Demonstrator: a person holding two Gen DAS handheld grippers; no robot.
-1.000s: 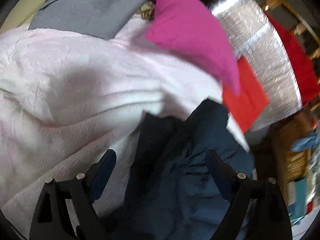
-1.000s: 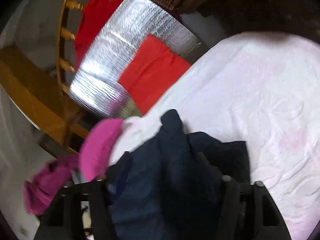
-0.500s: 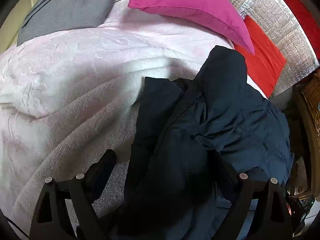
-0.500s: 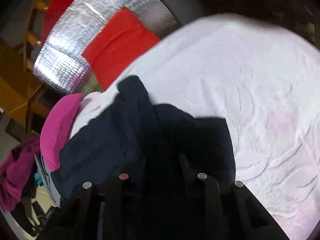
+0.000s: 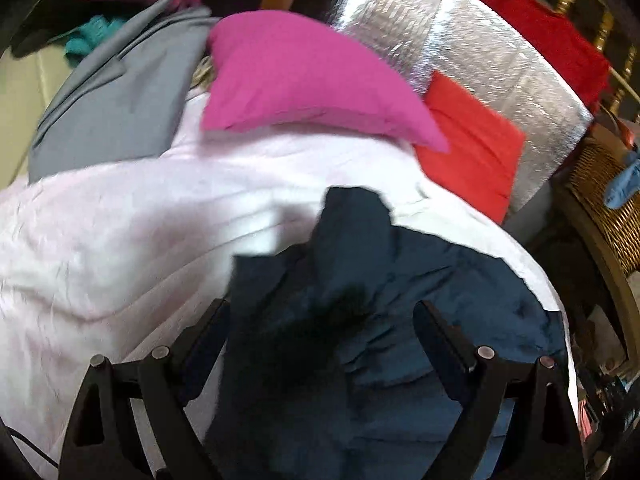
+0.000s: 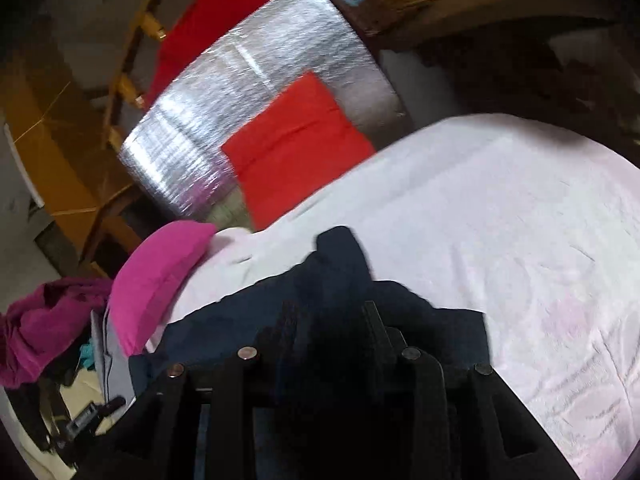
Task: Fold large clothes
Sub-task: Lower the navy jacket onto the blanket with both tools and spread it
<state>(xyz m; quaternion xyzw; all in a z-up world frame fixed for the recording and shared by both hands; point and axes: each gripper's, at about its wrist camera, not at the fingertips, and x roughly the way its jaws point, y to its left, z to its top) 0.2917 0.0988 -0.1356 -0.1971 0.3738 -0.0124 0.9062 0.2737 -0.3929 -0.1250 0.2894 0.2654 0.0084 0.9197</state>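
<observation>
Navy garment (image 5: 360, 340) lies bunched on the pale pink bedspread (image 5: 120, 220), below the magenta pillow (image 5: 304, 80). Left hand-held gripper (image 5: 320, 316): fingers spread wide, released. Right hand-held gripper (image 6: 332, 312): fingers drawn close, clenched on navy garment (image 6: 340, 280).

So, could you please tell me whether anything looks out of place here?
Only the navy garment stands out: it lies bunched and crumpled on the pale pink bedspread, not spread flat for folding.

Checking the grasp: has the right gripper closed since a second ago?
Yes. The right gripper fingers have come inward across the navy garment, from wide apart to pinching its fabric on the pink bedspread.
</observation>
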